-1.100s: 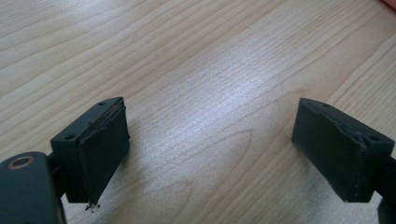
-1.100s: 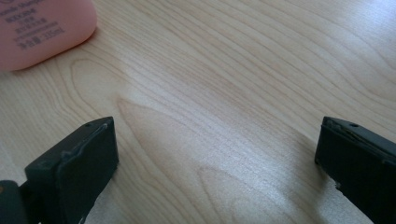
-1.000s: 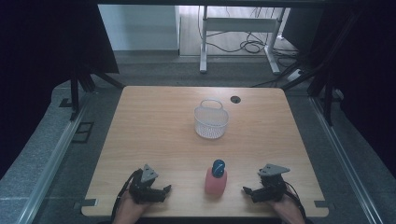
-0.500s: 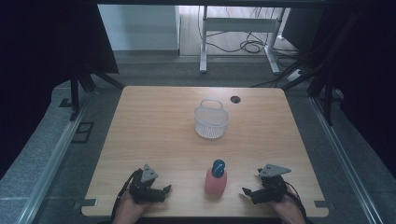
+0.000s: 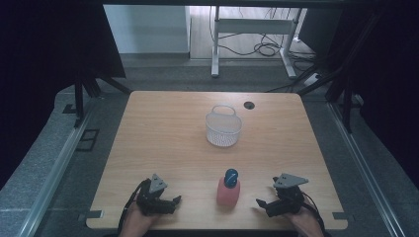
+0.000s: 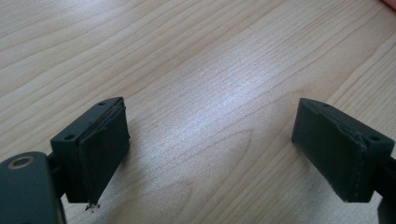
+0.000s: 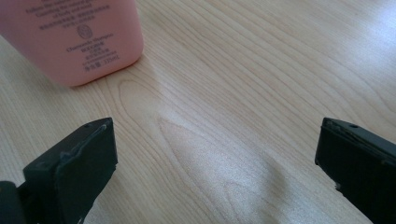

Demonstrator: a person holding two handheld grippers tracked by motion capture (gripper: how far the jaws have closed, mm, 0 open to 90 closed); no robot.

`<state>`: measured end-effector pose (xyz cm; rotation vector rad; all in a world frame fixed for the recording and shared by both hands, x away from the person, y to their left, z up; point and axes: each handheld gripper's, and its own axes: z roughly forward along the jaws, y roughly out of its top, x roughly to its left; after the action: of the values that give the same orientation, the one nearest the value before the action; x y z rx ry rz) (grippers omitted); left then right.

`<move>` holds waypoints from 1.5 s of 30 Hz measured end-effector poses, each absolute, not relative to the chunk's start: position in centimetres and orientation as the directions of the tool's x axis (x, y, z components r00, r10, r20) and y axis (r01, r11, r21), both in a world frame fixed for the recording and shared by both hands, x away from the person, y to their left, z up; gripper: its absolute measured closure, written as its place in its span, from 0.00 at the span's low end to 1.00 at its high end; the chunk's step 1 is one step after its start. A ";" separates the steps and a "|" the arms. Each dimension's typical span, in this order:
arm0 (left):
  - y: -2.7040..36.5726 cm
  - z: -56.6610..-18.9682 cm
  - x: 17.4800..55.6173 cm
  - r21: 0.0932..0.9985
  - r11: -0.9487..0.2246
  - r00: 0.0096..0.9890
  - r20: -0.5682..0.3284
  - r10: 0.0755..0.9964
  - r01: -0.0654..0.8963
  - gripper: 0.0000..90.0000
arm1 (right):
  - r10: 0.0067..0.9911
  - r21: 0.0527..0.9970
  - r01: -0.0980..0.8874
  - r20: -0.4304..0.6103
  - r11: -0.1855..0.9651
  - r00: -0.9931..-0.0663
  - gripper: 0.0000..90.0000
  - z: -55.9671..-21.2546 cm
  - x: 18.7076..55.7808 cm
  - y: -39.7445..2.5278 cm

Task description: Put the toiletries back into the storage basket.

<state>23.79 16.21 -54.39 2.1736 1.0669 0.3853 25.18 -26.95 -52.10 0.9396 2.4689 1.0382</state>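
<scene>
I hold my left tool and my right tool low over the near edge of the table, one toward each near corner, both with jaws spread wide and nothing between them — bare wood shows in the gap in each gripper view. The pink bottle stands between the two tools, near the table's front edge, closer to my right tool than to my left, touching neither. It is upright, its long axis vertical, with a blue cap on top and small print on the flat pink side that faces my right tool; the print is too fine for me to read. Which way the cap's spout points I cannot tell from above. Farther off, about mid-table and slightly right, sits a white mesh basket with its handle up, well apart from the bottle. Open wood lies all around — wide on the left half, and between bottle and basket. A small dark grommet marks the far edge.
</scene>
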 end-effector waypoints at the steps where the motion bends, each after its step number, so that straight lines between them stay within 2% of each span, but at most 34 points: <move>1: 16.2 -54.4 23.8 0.685 -0.436 0.621 -0.030 0.784 0.583 0.12 | 0.671 0.723 0.449 -0.027 0.525 -0.741 0.00 -51.9 25.2 -26.9; 45: 16.2 -54.4 23.8 0.685 -0.435 0.619 -0.029 0.785 0.584 0.12 | 0.611 0.769 0.417 0.043 0.486 -0.791 0.01 -47.2 24.8 -24.0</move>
<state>23.77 16.20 -54.38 2.1733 1.0693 0.3872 24.81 -24.00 -47.21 0.8798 2.4958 1.1938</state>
